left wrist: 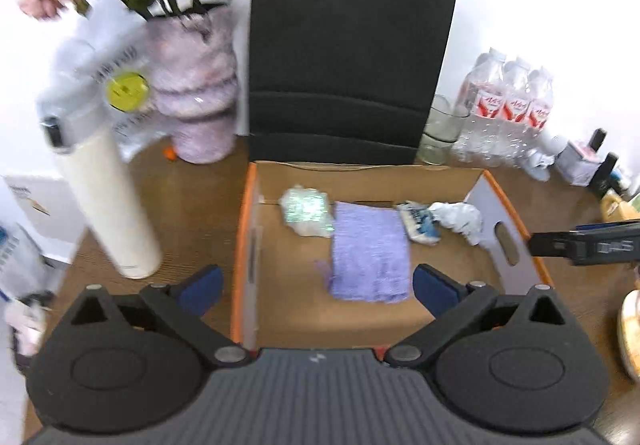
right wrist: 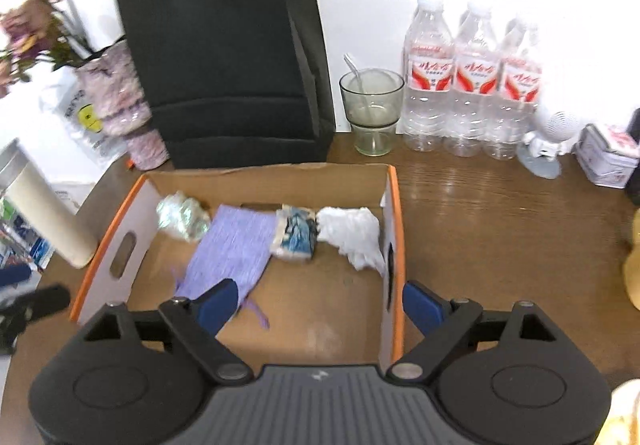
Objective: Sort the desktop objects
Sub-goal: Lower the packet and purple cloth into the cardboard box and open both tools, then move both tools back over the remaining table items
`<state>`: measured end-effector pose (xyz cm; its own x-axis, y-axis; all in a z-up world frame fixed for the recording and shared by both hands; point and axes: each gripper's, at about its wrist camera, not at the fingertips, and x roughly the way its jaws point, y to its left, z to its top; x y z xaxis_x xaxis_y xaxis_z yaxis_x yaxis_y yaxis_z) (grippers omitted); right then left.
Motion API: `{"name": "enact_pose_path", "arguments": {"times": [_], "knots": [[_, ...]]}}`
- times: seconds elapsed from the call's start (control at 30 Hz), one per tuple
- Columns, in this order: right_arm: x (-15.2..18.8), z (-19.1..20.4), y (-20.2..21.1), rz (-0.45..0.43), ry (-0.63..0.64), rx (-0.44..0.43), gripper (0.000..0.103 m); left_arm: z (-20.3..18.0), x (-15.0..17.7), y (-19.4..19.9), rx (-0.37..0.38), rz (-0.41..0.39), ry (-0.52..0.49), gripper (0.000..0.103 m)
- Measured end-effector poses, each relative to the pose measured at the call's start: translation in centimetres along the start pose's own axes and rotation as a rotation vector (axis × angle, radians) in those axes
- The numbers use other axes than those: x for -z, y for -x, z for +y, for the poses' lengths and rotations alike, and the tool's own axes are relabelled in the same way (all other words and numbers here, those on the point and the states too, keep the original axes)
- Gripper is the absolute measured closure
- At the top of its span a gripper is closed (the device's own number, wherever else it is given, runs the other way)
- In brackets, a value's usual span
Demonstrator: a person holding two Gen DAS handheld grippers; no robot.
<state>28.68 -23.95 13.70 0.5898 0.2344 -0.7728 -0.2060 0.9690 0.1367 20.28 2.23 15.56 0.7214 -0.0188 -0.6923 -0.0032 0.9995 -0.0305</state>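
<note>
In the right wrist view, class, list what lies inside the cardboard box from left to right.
Shiny crumpled wrapper → purple cloth → blue-and-white packet → crumpled white tissue, which lies against the right wall of the cardboard box.

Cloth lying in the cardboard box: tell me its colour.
Lavender cloth; clearest in the left wrist view.

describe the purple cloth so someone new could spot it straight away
Find the open cardboard box with orange edges in front of the black paper bag. The purple cloth lies flat on its floor, the only lilac piece among crumpled white and shiny wrappers.
</note>
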Motion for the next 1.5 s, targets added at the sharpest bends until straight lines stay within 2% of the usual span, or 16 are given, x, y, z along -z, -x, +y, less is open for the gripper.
{"name": "enact_pose_path", "arguments": {"times": [0.13,0.23,0.33,0.5,0.63,0.73,0.87,0.93,1.0,1.03,1.1,1.2,1.27,1.4,1.5], "knots": [[2.0,0.7,3.9,-0.063,0.022,0.012,0.014,-0.7,1.7,2.6,-0.022,-0.067,-0.011,0.0],[3.8,1.6,6.5,-0.152,0.059,0.005,0.014,-1.3,3.1,4.2,0.002,-0.157,-0.027,0.0],[6.2,2.3,8.4,-0.264,0.096,0.004,0.014,-2.0,4.7,5.8,-0.015,-0.246,-0.044,0.0],[12.0,3.0,10.2,-0.471,0.117,-0.054,0.014,-2.3,9.2,9.6,0.006,-0.415,-0.066,0.0],[16.1,3.8,11.2,-0.545,0.121,-0.077,0.014,-2.2,12.5,11.6,-0.003,-0.477,-0.075,0.0],[19.6,4.3,11.9,-0.567,0.097,-0.091,0.014,-1.6,15.7,12.0,0.03,-0.464,-0.054,0.0],[25.6,4.5,12.7,-0.554,0.067,-0.118,0.013,-1.6,21.0,12.5,0.028,-0.438,-0.016,0.0],[28.3,5.1,12.7,-0.524,0.115,-0.107,0.013,-1.9,23.2,12.7,0.028,-0.419,-0.058,0.0],[30.7,5.8,12.3,-0.476,0.16,-0.062,0.013,-2.4,25.0,12.8,-0.017,-0.404,-0.111,0.0],[31.5,6.2,12.2,-0.444,0.186,-0.049,0.014,-2.5,25.6,12.9,-0.034,-0.397,-0.11,0.0],[33.1,6.6,12.5,-0.43,0.226,-0.049,0.014,-2.1,27.0,13.2,-0.016,-0.379,-0.078,0.0],[34.7,6.9,13.1,-0.424,0.216,-0.07,0.014,-1.1,28.4,12.8,0.006,-0.298,0.0,0.0],[35.6,7.2,13.1,-0.42,0.226,-0.09,0.014,-0.7,28.6,12.2,-0.009,-0.254,0.001,0.0],[35.8,8.0,13.4,-0.425,0.27,-0.112,0.017,0.2,28.4,11.5,-0.024,-0.244,0.004,0.0],[35.1,8.4,13.5,-0.441,0.274,-0.119,0.025,0.6,27.7,10.5,-0.019,-0.235,0.003,0.0]]}}
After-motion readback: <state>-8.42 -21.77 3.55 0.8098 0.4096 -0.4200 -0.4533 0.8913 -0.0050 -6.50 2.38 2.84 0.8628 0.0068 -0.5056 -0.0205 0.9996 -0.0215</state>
